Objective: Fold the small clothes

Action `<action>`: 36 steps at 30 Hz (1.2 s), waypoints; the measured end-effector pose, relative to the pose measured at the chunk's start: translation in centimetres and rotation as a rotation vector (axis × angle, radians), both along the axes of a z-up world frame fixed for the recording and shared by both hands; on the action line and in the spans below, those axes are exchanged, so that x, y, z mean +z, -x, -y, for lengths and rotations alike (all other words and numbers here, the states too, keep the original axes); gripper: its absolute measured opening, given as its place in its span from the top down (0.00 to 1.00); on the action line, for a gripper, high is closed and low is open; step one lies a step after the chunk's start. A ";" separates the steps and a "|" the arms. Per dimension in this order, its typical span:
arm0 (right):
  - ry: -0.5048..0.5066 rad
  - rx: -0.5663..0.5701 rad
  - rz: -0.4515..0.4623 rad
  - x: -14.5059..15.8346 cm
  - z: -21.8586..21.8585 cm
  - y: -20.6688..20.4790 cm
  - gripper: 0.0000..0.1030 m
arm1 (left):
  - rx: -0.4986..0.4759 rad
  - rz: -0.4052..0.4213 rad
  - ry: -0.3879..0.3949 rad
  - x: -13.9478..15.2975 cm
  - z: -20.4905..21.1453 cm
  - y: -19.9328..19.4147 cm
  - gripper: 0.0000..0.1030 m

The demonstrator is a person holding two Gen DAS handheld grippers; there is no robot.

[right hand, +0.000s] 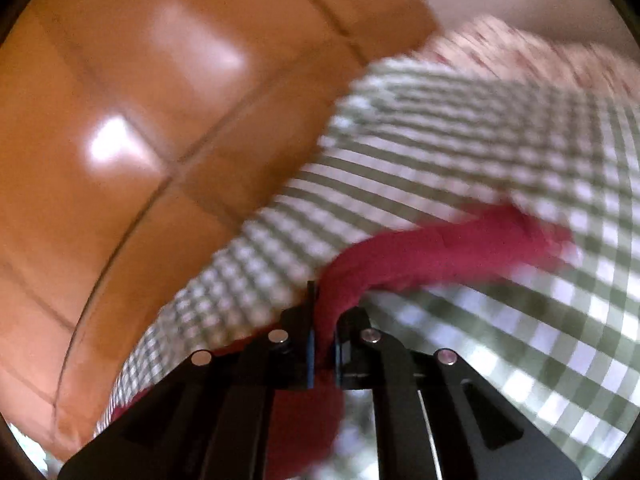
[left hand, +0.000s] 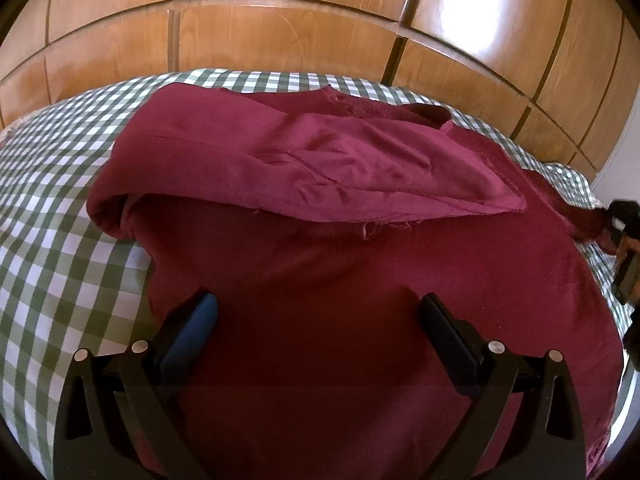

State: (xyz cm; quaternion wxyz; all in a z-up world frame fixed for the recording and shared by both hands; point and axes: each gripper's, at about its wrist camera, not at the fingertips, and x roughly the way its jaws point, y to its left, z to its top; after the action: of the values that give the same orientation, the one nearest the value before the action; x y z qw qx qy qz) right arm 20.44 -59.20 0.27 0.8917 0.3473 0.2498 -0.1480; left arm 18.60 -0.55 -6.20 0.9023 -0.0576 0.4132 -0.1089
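Observation:
A dark red garment [left hand: 328,248] lies spread on the green-and-white checked bed cover [left hand: 60,240], with its far part folded back over itself in a rumpled flap [left hand: 320,160]. My left gripper [left hand: 318,308] is open just above the near part of the garment, one finger on each side. My right gripper [right hand: 324,320] is shut on a twisted strip of the red garment [right hand: 440,252] and holds it above the checked cover [right hand: 500,340]; this view is blurred. The right gripper also shows at the right edge of the left wrist view [left hand: 624,248], at the garment's right corner.
Glossy wooden wardrobe doors [left hand: 300,28] stand close behind the bed. A pink patterned cloth [right hand: 520,52] lies at the far end of the checked cover. The cover extends to the left of the garment.

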 end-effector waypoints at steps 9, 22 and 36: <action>0.278 0.356 0.061 6.1 -15.3 -2.2 0.94 | 0.002 0.009 0.033 0.3 -0.1 0.3 0.04; 0.488 0.905 -0.036 2.3 -38.1 -3.6 0.87 | 0.000 0.014 0.058 0.5 -0.3 0.3 0.04; 0.627 0.785 -0.058 -0.7 -34.7 3.6 0.02 | 0.001 0.014 0.059 0.5 -0.2 0.3 0.04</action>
State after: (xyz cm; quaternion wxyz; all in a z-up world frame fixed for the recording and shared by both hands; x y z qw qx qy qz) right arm 16.87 -24.47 -0.38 0.9342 -0.0619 0.3298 0.1211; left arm 18.31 -0.31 -5.69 0.9030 -0.0836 0.4037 -0.1212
